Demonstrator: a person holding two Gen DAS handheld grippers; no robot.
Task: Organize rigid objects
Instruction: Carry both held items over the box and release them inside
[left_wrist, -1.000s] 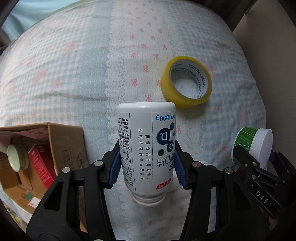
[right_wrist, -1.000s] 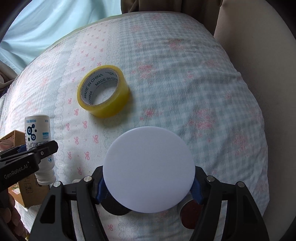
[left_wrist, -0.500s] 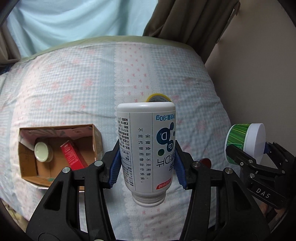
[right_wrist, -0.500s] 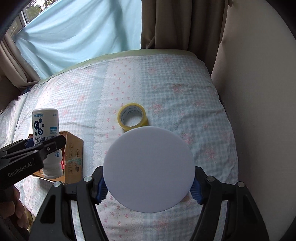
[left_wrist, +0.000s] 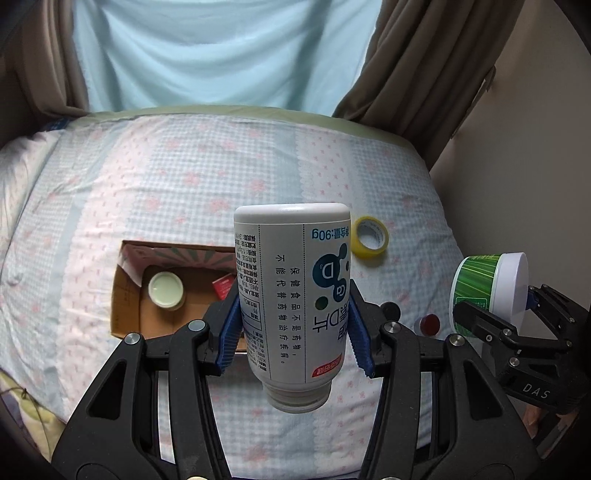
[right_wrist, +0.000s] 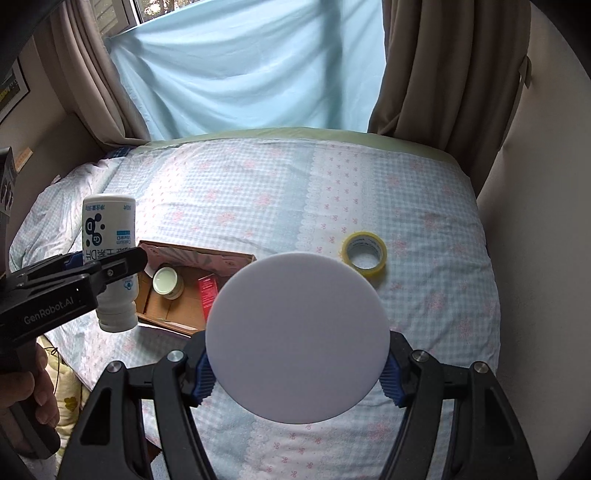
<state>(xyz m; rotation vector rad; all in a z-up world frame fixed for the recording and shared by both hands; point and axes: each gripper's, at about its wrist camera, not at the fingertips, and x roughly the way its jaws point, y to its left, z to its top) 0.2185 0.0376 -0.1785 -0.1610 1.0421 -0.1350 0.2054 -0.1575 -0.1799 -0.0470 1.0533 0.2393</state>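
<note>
Risen well above the bed (left_wrist: 155, 177) since a second ago, both grippers together, with the whole bedspread, the curtains and the pale blue sheet over the window now in sight; cardboard box (left_wrist: 127, 295), before at the lower left corner of the left wrist view, now seen whole beside the held bottle.

Left gripper (left_wrist: 293, 326) clamped on a white supplement bottle (left_wrist: 291, 291), blue fingers (left_wrist: 231, 326) pressed to both sides of its lower body, bottle held upside down with its cap end nearest the camera; same bottle (right_wrist: 107, 251) seen from the right wrist view, carried over the left end of the box (right_wrist: 177, 310).

Right gripper (right_wrist: 297, 369) closed on a green-labelled tub with a white lid (right_wrist: 297, 336), lid face turned to the camera and filling the gap between the fingers (right_wrist: 201, 374); tub (left_wrist: 487, 288) also visible at the right edge of the left wrist view.

Lying inside the box: a round cream-lidded jar (left_wrist: 166, 290) and a small red carton (left_wrist: 223, 286); yellow tape roll (left_wrist: 369, 236) flat on the bedspread, right of the box and apart from it; small red-capped item (left_wrist: 428, 323) on the bed, partly hidden behind the left gripper.
</note>
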